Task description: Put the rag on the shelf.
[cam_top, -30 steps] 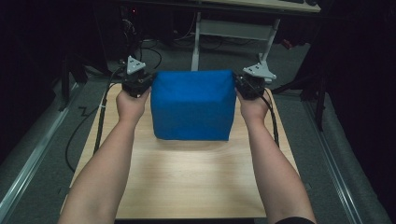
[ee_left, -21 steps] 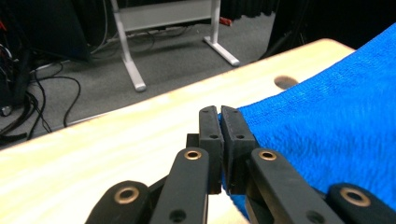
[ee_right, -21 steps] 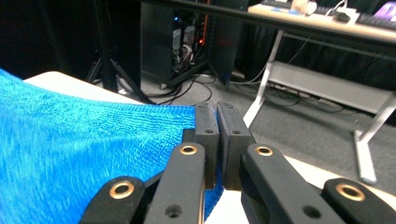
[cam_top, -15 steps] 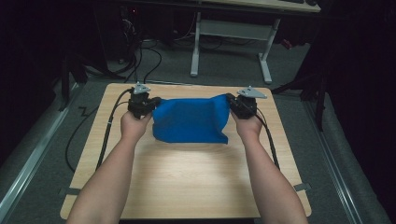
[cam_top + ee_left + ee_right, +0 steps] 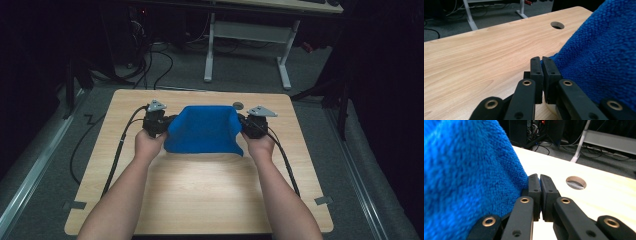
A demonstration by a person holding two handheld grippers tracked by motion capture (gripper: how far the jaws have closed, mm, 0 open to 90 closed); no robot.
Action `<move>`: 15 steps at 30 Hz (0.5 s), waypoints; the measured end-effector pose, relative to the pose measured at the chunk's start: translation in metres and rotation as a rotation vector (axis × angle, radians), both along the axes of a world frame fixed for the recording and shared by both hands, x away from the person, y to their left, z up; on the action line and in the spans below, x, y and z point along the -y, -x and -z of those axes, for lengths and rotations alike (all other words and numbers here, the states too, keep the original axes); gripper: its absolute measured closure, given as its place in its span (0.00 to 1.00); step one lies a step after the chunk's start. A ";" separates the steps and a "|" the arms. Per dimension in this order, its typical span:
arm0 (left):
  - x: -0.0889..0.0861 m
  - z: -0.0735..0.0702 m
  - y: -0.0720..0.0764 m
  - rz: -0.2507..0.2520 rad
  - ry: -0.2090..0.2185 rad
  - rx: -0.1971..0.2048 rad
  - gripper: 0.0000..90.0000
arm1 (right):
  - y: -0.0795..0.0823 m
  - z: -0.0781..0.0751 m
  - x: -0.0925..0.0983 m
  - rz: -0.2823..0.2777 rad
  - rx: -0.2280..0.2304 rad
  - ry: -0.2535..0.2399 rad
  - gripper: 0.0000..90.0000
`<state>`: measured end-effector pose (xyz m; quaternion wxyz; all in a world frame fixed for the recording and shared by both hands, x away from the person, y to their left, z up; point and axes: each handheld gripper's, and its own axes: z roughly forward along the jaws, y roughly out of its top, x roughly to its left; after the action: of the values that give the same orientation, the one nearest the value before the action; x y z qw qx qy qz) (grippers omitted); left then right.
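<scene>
- The blue towel (image 5: 204, 129) hangs at the middle of the high view, stretched between both tools above the tabletop (image 5: 200, 195).
- The left tool (image 5: 541, 65) and the right tool (image 5: 539, 183) each pinch a towel corner, jaws closed.
- Either thin corner hold could slip, dropping that side into a crumple.
- The towel's lower edge meeting the wood is hard to judge.
</scene>
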<state>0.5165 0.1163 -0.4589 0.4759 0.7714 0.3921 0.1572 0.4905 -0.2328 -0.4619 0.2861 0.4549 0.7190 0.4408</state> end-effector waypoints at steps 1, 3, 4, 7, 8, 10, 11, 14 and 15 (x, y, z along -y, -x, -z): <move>0.001 0.001 0.000 0.001 0.005 -0.002 0.98 | 0.000 0.001 0.001 0.000 -0.004 0.000 0.98; 0.003 0.002 0.000 0.002 0.006 -0.004 0.97 | -0.001 0.002 0.002 0.002 -0.011 0.004 0.98; 0.004 0.003 0.000 0.003 0.004 -0.005 0.97 | -0.001 0.003 0.003 0.001 -0.015 0.007 0.98; 0.006 0.006 -0.001 -0.001 -0.002 -0.014 0.97 | -0.002 0.006 0.003 0.002 -0.026 0.017 0.98; 0.006 0.007 -0.001 -0.001 -0.005 -0.022 0.97 | -0.002 0.007 0.003 0.004 -0.031 0.015 0.98; 0.008 0.010 -0.002 0.000 -0.010 -0.033 0.98 | -0.002 0.009 0.003 0.004 -0.034 0.013 0.98; 0.009 0.011 -0.002 0.001 -0.017 -0.038 0.98 | -0.003 0.010 0.003 0.002 -0.038 0.012 0.98; 0.008 0.016 -0.002 -0.007 -0.019 -0.049 0.98 | -0.002 0.013 0.001 -0.003 -0.052 0.009 0.98; 0.008 0.018 -0.002 -0.013 -0.017 -0.057 0.98 | -0.002 0.014 0.001 -0.007 -0.052 0.012 0.98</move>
<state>0.5185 0.1086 -0.4768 0.4571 0.7770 0.4091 0.1414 0.4930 -0.2337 -0.4764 0.2684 0.4622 0.7303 0.4255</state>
